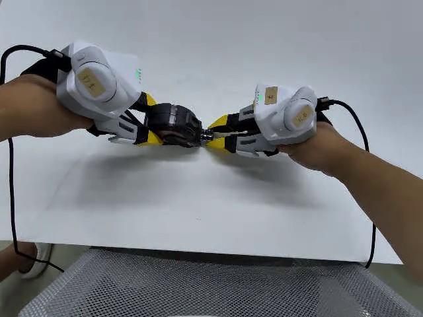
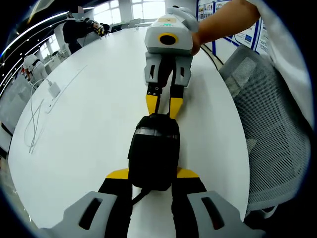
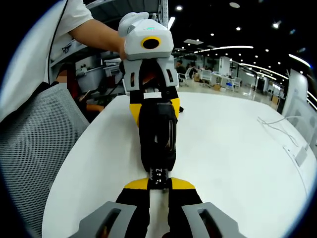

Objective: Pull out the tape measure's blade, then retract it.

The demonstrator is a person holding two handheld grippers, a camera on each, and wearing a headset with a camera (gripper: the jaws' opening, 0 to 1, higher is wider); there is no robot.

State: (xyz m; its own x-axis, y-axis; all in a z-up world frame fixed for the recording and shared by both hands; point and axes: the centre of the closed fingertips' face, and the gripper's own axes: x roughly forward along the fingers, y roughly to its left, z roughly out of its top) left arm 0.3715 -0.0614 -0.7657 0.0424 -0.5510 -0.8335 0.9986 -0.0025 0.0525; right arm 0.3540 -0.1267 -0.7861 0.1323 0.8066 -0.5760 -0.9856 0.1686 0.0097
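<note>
Clamps the black tape measure [image 1: 177, 123] by its case in the left hand-held gripper [image 1: 153, 120], just above the white tabletop [image 1: 198, 205]. Pinches the blade [image 3: 157, 174] by its tip in the right hand-held gripper [image 1: 213, 134], jaws closed on it right at the case mouth, straight ahead of the left hand-held gripper's tips. Shows, in the right gripper view, just a short numbered stub of blade outside the case.

Risks, on this evidence, losing the thin tip from the right hand-held gripper as spring tension builds, letting the blade snap back. Risks turning the case within the left hand-held gripper if pulled off the line of the slot, which could kink or jam the blade. Risks a whipping return if let go all at once instead of being fed back toward the left hand-held gripper.

Counts the case as the one container here. Appears to keep nearly all the blade coiled inside.
</note>
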